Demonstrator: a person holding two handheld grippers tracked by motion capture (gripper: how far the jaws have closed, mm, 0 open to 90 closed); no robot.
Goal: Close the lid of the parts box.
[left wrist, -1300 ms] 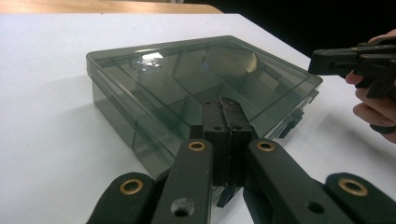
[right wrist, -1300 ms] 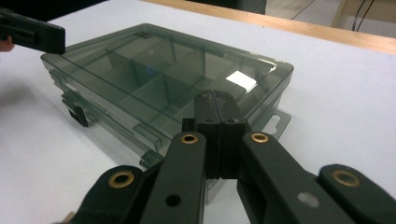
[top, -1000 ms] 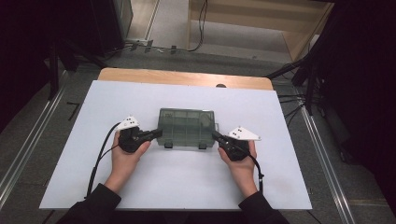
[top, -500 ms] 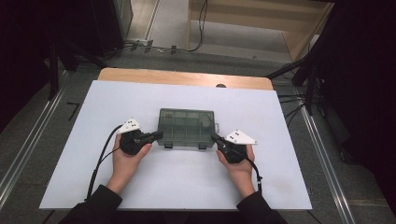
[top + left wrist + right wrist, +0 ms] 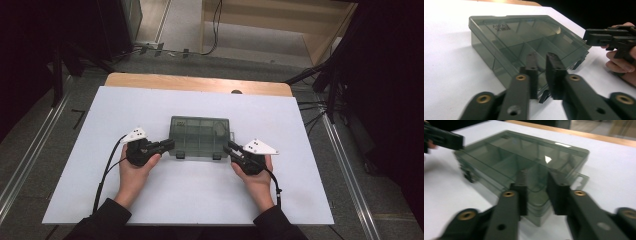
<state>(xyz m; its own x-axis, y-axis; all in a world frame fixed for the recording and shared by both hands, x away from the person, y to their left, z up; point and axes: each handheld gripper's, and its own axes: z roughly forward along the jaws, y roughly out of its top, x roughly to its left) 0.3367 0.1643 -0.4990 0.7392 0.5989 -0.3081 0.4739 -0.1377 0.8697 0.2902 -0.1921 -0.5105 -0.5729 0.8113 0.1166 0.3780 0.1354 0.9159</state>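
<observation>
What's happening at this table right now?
A person holds a gripper in each hand at a smoky clear compartment box lying shut on the white table. The left gripper is at its near left corner, the right gripper at its near right corner. Both sets of jaws have just been opening, slightly apart, gripping nothing.

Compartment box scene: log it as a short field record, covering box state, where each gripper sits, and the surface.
object: smoky transparent compartment box, lid closed, two latches on the near edge
contents: cannot tell through the tinted lid
left gripper: at the box's near left corner, jaws have just been opening, small gap, nothing between them
right gripper: at the box's near right corner, jaws have just been opening, nothing gripped
surface: white table top
hands: one on each gripper
</observation>
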